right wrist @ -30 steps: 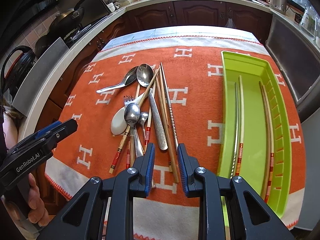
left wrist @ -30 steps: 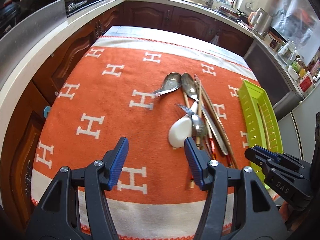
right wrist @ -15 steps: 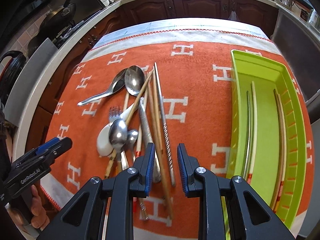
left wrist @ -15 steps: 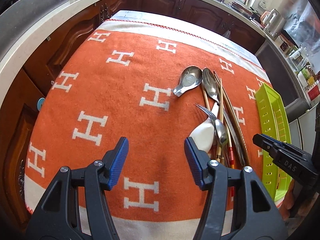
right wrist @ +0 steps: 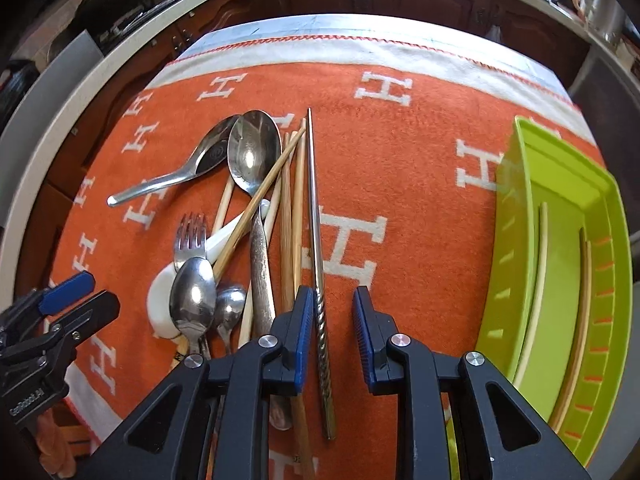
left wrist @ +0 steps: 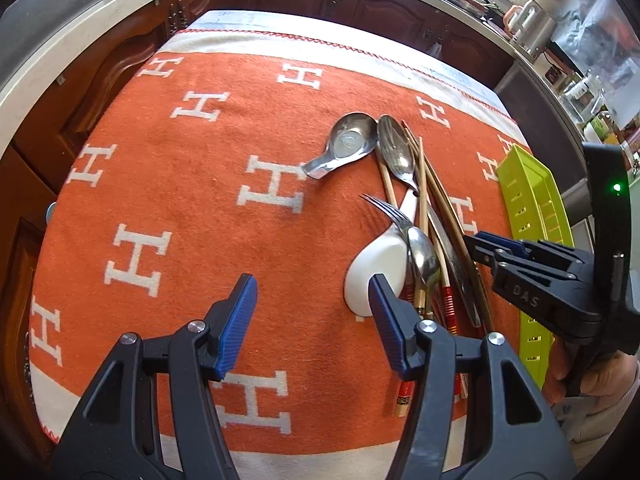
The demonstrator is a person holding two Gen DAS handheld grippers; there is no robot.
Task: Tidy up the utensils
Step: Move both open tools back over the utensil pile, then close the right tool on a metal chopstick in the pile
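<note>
A pile of utensils lies on an orange cloth (right wrist: 400, 184): steel spoons (right wrist: 253, 152), a fork (right wrist: 190, 236), a white ceramic spoon (left wrist: 374, 270), wooden chopsticks (right wrist: 286, 220) and one steel chopstick (right wrist: 318, 264). My right gripper (right wrist: 331, 332) is open low over the cloth, its jaws on either side of the steel chopstick's twisted end, not touching it. My left gripper (left wrist: 312, 320) is open wide and empty, just left of the white spoon. A green tray (right wrist: 560, 280) at the right holds several chopsticks.
The right gripper shows in the left wrist view (left wrist: 532, 272), the left gripper in the right wrist view (right wrist: 60, 312). Dark wooden cabinets and a pale countertop (left wrist: 120, 4) surround the table. A kettle (left wrist: 528, 28) stands far right.
The right gripper has moved forward and down over the pile, its jaws now on either side of the steel chopstick. The left gripper has come closer to the white spoon.
</note>
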